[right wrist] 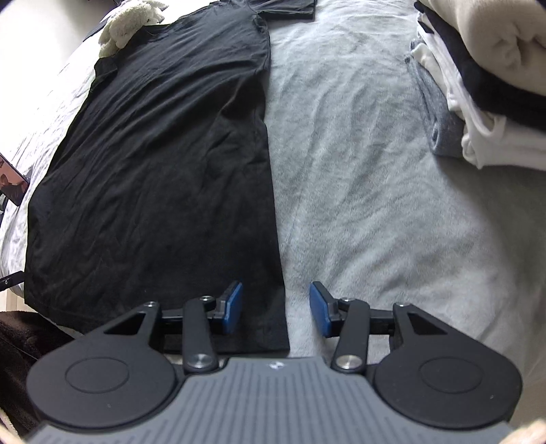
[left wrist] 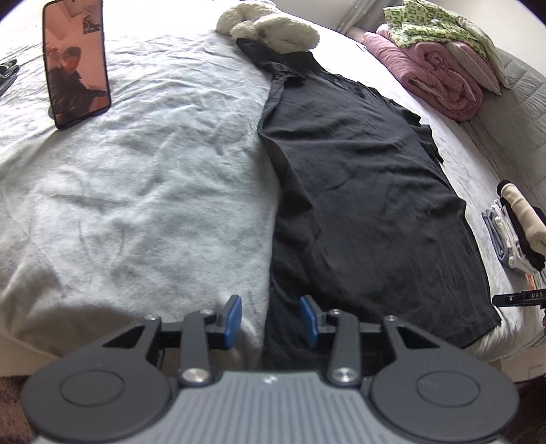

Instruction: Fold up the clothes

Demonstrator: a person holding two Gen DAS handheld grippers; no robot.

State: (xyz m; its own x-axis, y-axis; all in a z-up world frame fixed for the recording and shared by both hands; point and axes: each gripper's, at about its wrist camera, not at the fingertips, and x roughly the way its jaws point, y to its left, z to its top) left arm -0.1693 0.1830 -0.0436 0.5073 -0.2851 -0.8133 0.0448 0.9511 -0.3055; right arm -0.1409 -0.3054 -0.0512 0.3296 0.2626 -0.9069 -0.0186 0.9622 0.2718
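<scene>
Phone (left wrist: 76,61) propped upright near the bed's far left edge, screen lit. Broad stretch of bare white bedspread (left wrist: 143,177) lies between it and the black T-shirt (left wrist: 358,191), which is spread flat lengthwise along the bed's middle, hem at the near edge, collar under a cream plush toy (left wrist: 269,29). Left gripper (left wrist: 270,321) straddles the shirt's left hem corner, fingers parted, holding nothing. Right gripper (right wrist: 275,307) likewise (wide apart, empty) over the right hem corner. Folded clothes stack (right wrist: 484,85) at the right edge; pink blanket (left wrist: 430,75) at the far right corner.
</scene>
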